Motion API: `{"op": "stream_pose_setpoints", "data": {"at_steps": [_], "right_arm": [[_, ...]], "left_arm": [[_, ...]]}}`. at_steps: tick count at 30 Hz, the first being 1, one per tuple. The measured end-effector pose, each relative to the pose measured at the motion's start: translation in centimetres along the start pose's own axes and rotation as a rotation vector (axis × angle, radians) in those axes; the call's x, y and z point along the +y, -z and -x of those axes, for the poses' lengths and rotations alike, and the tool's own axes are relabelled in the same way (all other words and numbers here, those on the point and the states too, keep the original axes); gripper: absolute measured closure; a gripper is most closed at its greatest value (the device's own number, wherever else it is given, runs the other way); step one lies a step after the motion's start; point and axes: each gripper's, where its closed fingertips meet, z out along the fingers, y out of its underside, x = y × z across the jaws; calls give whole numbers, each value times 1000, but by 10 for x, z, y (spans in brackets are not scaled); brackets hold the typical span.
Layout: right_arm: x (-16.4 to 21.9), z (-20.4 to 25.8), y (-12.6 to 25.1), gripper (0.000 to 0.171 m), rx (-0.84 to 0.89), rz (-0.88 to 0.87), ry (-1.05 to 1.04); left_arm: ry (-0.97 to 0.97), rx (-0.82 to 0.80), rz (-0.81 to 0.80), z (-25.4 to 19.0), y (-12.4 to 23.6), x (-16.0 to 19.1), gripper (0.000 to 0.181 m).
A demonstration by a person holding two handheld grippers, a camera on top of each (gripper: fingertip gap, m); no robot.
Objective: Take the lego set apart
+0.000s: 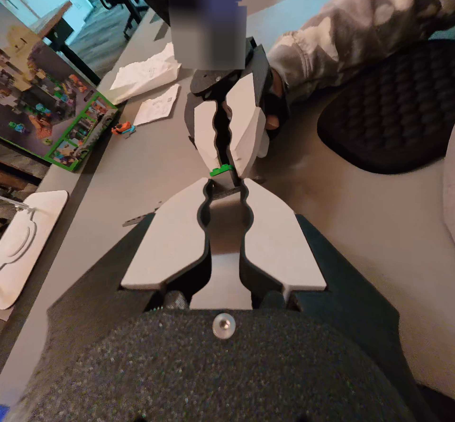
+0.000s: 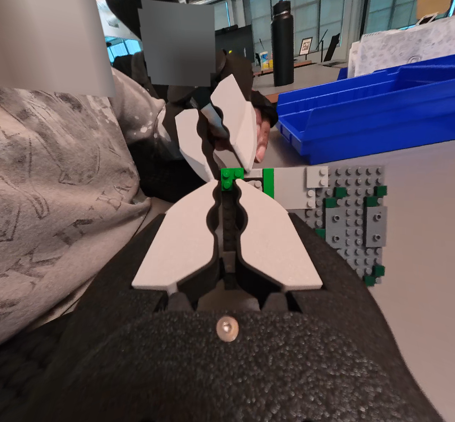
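A dark grey lego baseplate (image 2: 349, 225) with light grey and green pieces on it is held upright above the table. It shows edge-on in the left wrist view (image 1: 225, 182). My left gripper (image 1: 227, 183) is shut on its top edge; in the right wrist view it (image 2: 230, 172) comes down from above. A bright green corner piece (image 2: 231, 175) sits at the plate's corner, and it also shows in the left wrist view (image 1: 220, 171). My right gripper (image 2: 227, 185) is shut on this green piece; in the left wrist view it (image 1: 227, 169) meets my left gripper tip to tip.
A lego box (image 1: 49, 114), two white paper bags (image 1: 147, 75), a small orange lego model (image 1: 121, 128) and a white tray (image 1: 24, 245) lie on the grey table. A black mesh chair (image 1: 394, 114) is at right. A blue bin (image 2: 369, 114) and black bottle (image 2: 283, 48) stand behind. Only a small space, under 4 cm, lies between the two pairs of fingers.
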Motion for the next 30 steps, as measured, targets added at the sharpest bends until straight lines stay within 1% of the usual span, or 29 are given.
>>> {"op": "stream_pose_setpoints", "data": {"at_steps": [3, 6, 11, 17, 22, 26, 27, 28, 29, 30], "right_arm": [[8, 3, -2, 163, -10, 75, -23], [13, 5, -2, 155, -17, 163, -28], [11, -3, -2, 150, 69, 196, 28], [10, -3, -3, 155, 133, 290, 178], [12, -4, 2, 155, 128, 282, 186], [15, -2, 5, 155, 124, 289, 203], [13, -3, 9, 155, 128, 276, 201], [3, -6, 17, 155, 145, 226, 184], [-7, -11, 30, 155, 166, 181, 163], [-11, -14, 40, 156, 187, 172, 162]], "left_arm": [[8, 35, 38, -5, 0, 5, 161], [-19, 29, 73, -7, -1, 10, 161], [-50, 40, 106, -7, -1, 12, 161], [-64, 54, 129, -9, -3, 15, 162], [-9, 66, 95, -9, -8, 15, 162], [82, 94, 17, -13, -9, 14, 162], [91, 93, 37, -13, -10, 20, 163], [81, 56, 98, -7, -8, 36, 163], [115, 48, 113, -4, -6, 49, 163], [204, 68, 85, -5, -3, 57, 164]]}}
